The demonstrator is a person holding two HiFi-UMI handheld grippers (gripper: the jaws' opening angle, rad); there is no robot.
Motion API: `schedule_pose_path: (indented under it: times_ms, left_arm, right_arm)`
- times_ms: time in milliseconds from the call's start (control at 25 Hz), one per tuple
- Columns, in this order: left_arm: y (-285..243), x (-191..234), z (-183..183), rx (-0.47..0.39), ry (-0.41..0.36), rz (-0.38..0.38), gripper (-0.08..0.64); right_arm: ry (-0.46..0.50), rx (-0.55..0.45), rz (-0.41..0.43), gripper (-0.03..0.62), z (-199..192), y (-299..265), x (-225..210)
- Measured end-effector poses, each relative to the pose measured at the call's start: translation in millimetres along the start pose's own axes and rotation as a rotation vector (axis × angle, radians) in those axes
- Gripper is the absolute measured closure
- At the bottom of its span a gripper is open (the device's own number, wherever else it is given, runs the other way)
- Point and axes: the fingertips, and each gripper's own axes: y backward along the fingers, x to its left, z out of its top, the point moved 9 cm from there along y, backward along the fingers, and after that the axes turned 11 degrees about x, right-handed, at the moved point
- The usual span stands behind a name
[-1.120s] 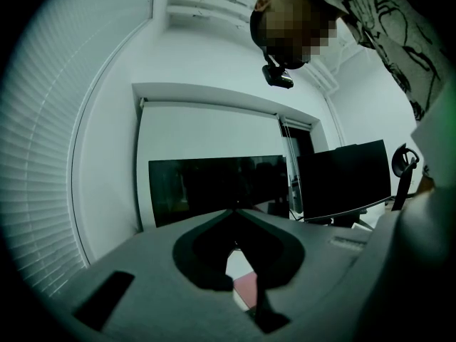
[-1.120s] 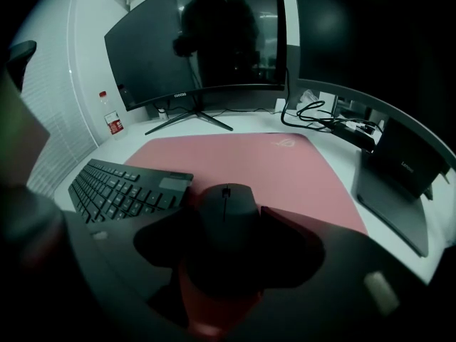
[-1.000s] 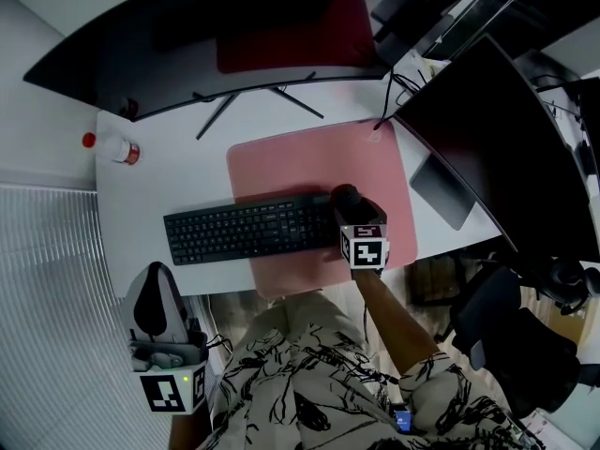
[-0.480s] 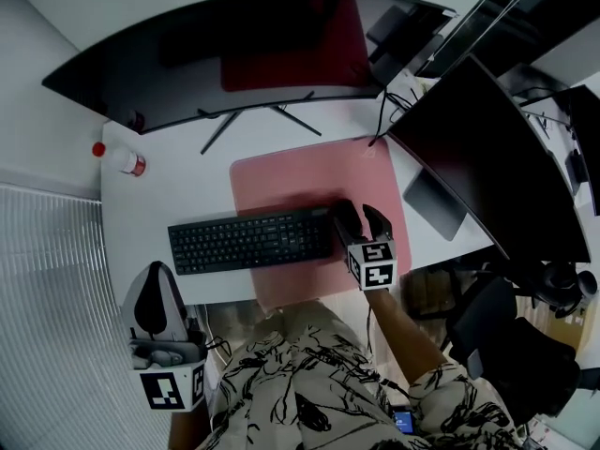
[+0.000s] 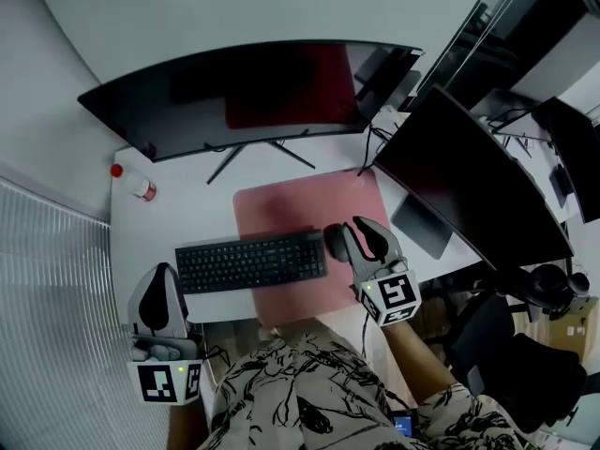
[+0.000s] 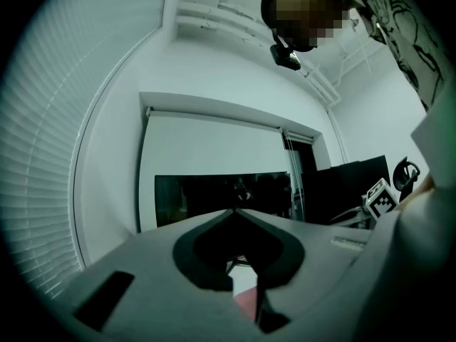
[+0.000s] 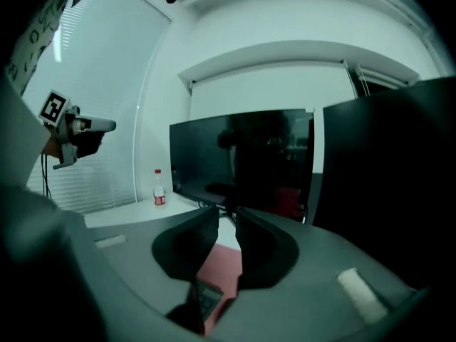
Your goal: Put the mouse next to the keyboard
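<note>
The dark mouse [image 5: 335,243] lies on the pink mouse pad [image 5: 281,209], just off the right end of the black keyboard [image 5: 251,262]. My right gripper [image 5: 364,228] hovers a little right of the mouse and apart from it. Its jaws are closing to a narrow gap with nothing between them; below them the right gripper view shows the keyboard's corner [image 7: 208,296] and the pad [image 7: 222,261]. My left gripper [image 5: 159,300] hangs off the desk's front left corner, jaws together and empty [image 6: 232,212].
A wide curved monitor [image 5: 248,87] stands at the back on a thin-legged stand [image 5: 258,153]. A second dark screen [image 5: 459,186] stands at the right. A red-capped bottle [image 5: 134,184] sits at the back left. An office chair [image 5: 511,345] is lower right.
The right gripper's jaws stood wide around the mouse half a second ago; now it has drawn back to the right, the jaws have narrowed, and the mouse stays by the keyboard.
</note>
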Motion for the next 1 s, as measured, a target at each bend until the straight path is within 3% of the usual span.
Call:
schedule_pose_path:
  times_ms: [240,720,1000]
  left_arm:
    - [7.1,6.0,12.7,-0.040,-0.014,-0.009,0.563]
    - [25.0,26.7,25.8,-0.084,-0.033,0.048,0.563]
    - [35.3,40.7,28.2,-0.101,-0.051,0.094,0.563]
  right_arm:
    - [0.006,-0.116,-0.005,0.586,33.2,28.3,7.5]
    - [-0.112,-0.324,-0.067,0.588,82.3,102.8,-4.2]
    - [-0.053,-0.365,-0.149,0.588,93.6,128.5,-11.5]
